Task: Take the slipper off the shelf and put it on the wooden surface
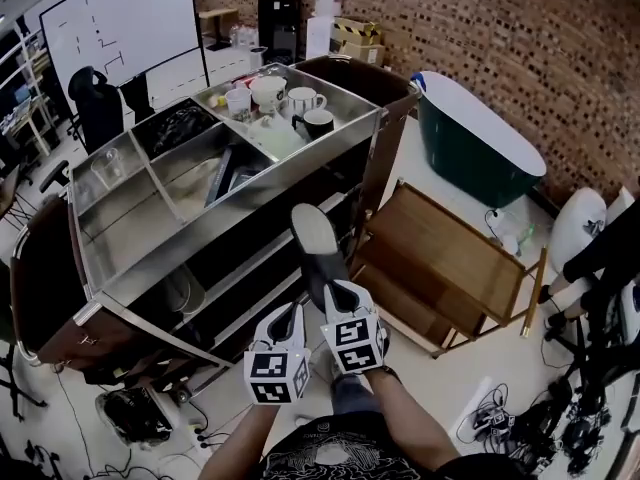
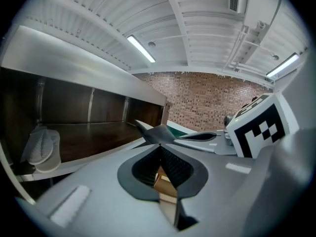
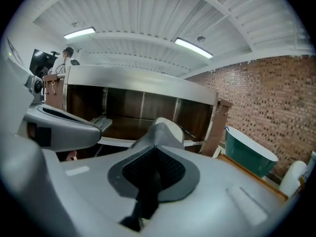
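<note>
Head view gives us the slipper (image 1: 312,243) off the shelf (image 1: 240,223) and in the air, clamped at its near end by our right gripper (image 1: 336,296). Its long axis runs straight away from the jaws toward the shelf. Our left gripper (image 1: 293,314) is pinched together on nothing (just beside the right one). The wooden surface (image 1: 440,253) lies to the slipper's right, nearer our right arm, so we judge a rightward swing comes next.
</note>
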`<state>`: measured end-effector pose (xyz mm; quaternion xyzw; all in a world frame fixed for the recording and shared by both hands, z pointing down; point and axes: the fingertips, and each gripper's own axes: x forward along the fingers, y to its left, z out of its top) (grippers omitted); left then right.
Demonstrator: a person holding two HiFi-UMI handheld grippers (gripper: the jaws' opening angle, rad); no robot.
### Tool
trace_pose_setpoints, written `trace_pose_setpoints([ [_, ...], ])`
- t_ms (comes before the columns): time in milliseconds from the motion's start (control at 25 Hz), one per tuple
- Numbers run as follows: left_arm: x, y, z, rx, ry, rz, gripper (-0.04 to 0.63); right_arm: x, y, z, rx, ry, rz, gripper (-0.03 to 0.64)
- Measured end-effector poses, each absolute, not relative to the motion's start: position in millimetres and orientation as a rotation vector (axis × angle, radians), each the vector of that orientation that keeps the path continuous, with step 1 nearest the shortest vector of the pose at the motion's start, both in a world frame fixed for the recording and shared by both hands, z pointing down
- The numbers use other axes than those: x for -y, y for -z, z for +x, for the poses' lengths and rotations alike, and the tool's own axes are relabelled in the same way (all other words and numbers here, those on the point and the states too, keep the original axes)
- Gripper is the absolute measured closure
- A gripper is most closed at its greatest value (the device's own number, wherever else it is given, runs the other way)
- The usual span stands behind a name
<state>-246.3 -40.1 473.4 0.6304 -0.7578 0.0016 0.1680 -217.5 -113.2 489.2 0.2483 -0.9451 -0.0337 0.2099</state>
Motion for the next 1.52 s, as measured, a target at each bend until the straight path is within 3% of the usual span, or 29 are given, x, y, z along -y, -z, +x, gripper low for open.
trace_pose_setpoints([
  [1520, 317.7, -497.3, 33.5, 1.589, -0.238, 2.337, 0.591, 364.1, -534.6, 90.9, 2.323, -0.198, 1.456, 0.606],
])
